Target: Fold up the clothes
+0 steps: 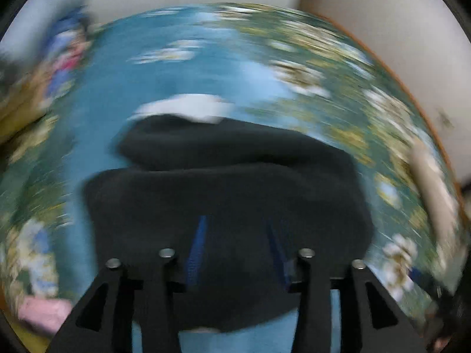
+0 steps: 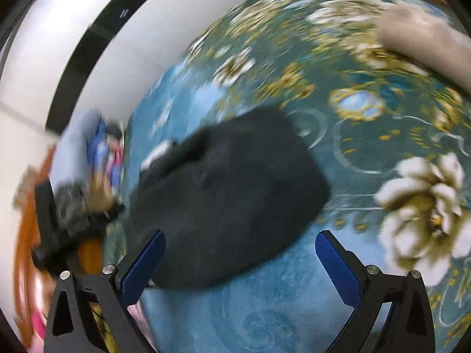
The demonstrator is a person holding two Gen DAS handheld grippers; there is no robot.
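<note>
A black garment [image 1: 223, 182] lies bunched on a blue floral cloth [image 1: 117, 88], with a white patch [image 1: 185, 107] at its far edge. My left gripper [image 1: 235, 244] has its fingers [image 1: 195, 247] spread, with black fabric over and between them; the view is blurred, so a hold cannot be judged. In the right wrist view the same garment [image 2: 229, 194] lies ahead and left. My right gripper [image 2: 238, 253] is open and empty, its left pad [image 2: 144, 267] beside the garment's near edge.
A pile of coloured clothes [image 2: 97, 158] sits at the cloth's left edge, also in the left wrist view [image 1: 67, 50]. A beige item [image 2: 424, 38] lies far right. A pink item [image 1: 44, 311] lies near left. White walls [image 1: 382, 29] stand behind.
</note>
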